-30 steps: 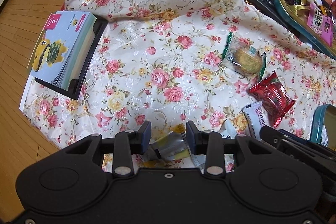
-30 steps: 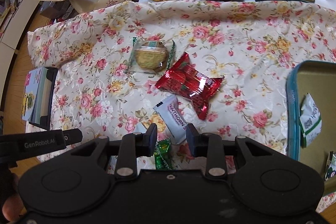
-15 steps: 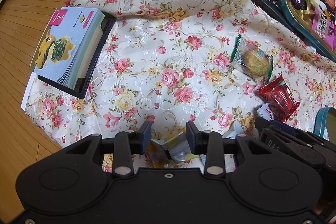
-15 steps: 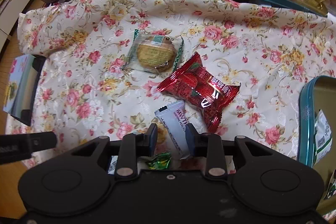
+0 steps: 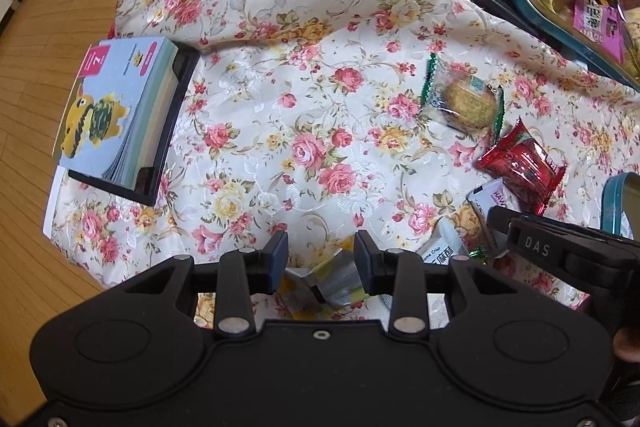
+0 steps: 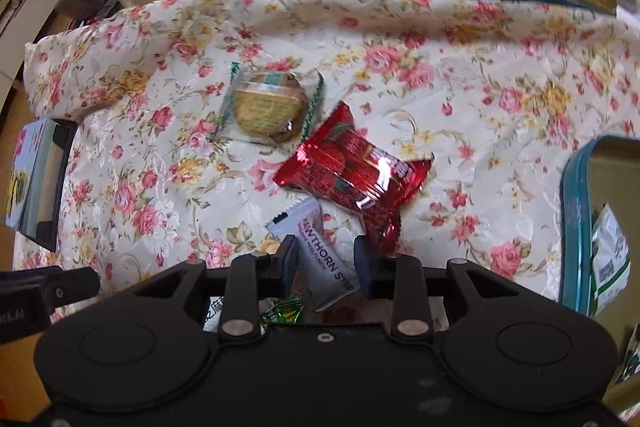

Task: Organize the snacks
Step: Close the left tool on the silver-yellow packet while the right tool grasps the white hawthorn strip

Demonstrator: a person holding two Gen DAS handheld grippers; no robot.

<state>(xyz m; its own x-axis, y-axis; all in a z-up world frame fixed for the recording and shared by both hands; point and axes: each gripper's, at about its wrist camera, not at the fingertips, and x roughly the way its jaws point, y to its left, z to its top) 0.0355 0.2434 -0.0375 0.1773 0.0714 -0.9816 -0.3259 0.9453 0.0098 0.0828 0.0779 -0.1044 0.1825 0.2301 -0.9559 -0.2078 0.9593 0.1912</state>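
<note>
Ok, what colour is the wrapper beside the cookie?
Shiny red wrapper, clearest in the right wrist view.

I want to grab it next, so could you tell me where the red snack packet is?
In the right wrist view, the red snack packet lies mid-cloth, touching the wrapped biscuit.

Your left wrist camera looks steeply down along its own fingers at the flowered cloth point(image 5: 304, 115), close above it, with the stack of cards point(image 5: 116, 115) at its left edge and the wooden floor point(image 5: 36, 75) beyond. Your right wrist camera looks down just as steeply and sits near the cloth's right side, beside the teal tin point(image 6: 576, 211). Both views share the wrapped cookie point(image 5: 466, 103), the red packet point(image 5: 520, 163), the white hawthorn strip point(image 6: 320, 251) and the far tray of sweets point(image 5: 532, 11). Each camera catches the other tool at its edge.
</note>
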